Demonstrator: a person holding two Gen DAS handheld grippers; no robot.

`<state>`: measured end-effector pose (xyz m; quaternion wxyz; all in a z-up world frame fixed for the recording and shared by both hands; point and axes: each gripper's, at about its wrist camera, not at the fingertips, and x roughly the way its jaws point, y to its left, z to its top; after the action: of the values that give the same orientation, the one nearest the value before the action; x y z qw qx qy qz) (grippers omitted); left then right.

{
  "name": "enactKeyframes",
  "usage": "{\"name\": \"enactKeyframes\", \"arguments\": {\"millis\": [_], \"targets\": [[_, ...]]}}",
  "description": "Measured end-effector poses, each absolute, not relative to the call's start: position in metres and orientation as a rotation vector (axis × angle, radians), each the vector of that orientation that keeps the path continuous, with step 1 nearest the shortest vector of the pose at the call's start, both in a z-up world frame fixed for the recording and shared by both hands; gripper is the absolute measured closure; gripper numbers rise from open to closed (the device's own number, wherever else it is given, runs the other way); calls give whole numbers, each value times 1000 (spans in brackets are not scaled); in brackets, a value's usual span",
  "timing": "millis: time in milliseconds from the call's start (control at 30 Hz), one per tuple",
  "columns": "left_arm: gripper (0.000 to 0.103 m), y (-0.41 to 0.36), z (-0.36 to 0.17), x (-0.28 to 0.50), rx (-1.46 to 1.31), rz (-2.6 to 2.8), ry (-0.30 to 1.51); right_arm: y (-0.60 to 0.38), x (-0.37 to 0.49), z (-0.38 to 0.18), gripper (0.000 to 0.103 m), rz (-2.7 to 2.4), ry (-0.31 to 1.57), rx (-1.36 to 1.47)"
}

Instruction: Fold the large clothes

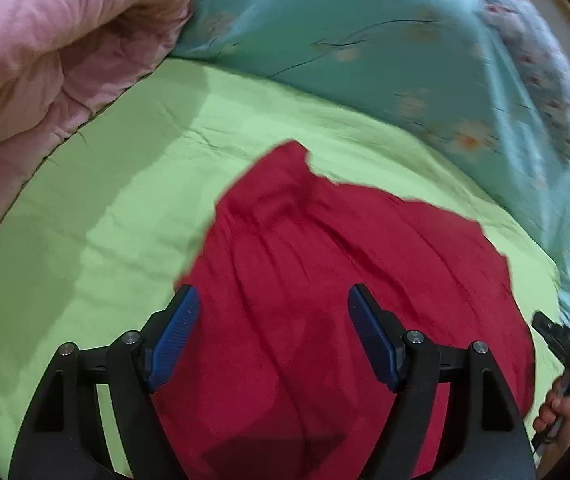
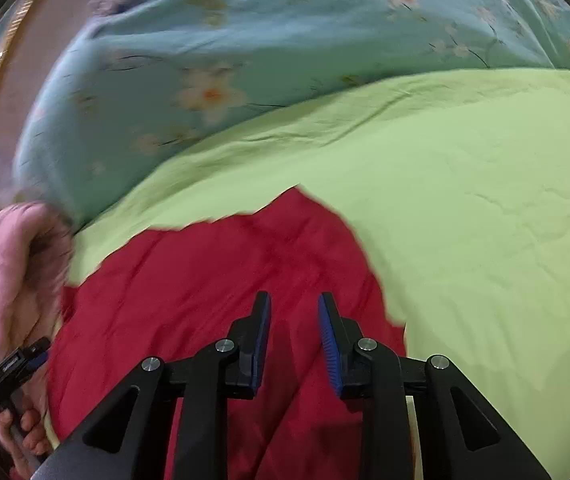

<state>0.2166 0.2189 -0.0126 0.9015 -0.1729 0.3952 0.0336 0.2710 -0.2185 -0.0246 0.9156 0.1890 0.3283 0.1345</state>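
Note:
A red garment (image 1: 325, 264) lies spread and creased on a light green sheet (image 1: 97, 208). My left gripper (image 1: 273, 296) hovers over the garment's near left part, jaws wide open and empty. In the right wrist view the same red garment (image 2: 213, 276) lies below my right gripper (image 2: 295, 300), whose jaws stand a narrow gap apart with nothing between them. The right gripper shows at the right edge of the left view (image 1: 565, 344), and the left gripper at the left edge of the right view (image 2: 9, 368), each held by a hand.
A pink quilt (image 1: 45, 52) is bunched at the left of the bed. A teal floral blanket (image 1: 385, 48) lies heaped along the far side. It also shows in the right wrist view (image 2: 245, 52). The green sheet (image 2: 485, 200) stretches to the right of the garment.

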Motion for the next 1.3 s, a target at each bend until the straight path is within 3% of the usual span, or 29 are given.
{"name": "enactKeyframes", "arguments": {"millis": [267, 500, 567, 600, 633, 1167, 1200, 1300], "targets": [[26, 176, -17, 166, -290, -15, 815, -192, 189, -47, 73, 348, 689, 243], [21, 171, -42, 166, -223, 36, 845, -204, 179, -79, 72, 160, 700, 109], [18, 171, -46, 168, -210, 51, 846, -216, 180, -86, 68, 131, 719, 141], [18, 170, -48, 166, -205, 56, 845, -221, 179, -87, 58, 125, 723, 168], [18, 169, -50, 166, -198, 65, 847, -226, 177, -88, 57, 129, 723, 191], [18, 162, -48, 160, -162, 101, 860, -215, 116, -45, 57, 177, 549, 210], [18, 161, -48, 160, -161, 105, 861, -215, 110, -39, 55, 172, 537, 205], [18, 160, -43, 156, -164, 121, 862, -208, 105, -25, 29, 231, 564, 185]]}}
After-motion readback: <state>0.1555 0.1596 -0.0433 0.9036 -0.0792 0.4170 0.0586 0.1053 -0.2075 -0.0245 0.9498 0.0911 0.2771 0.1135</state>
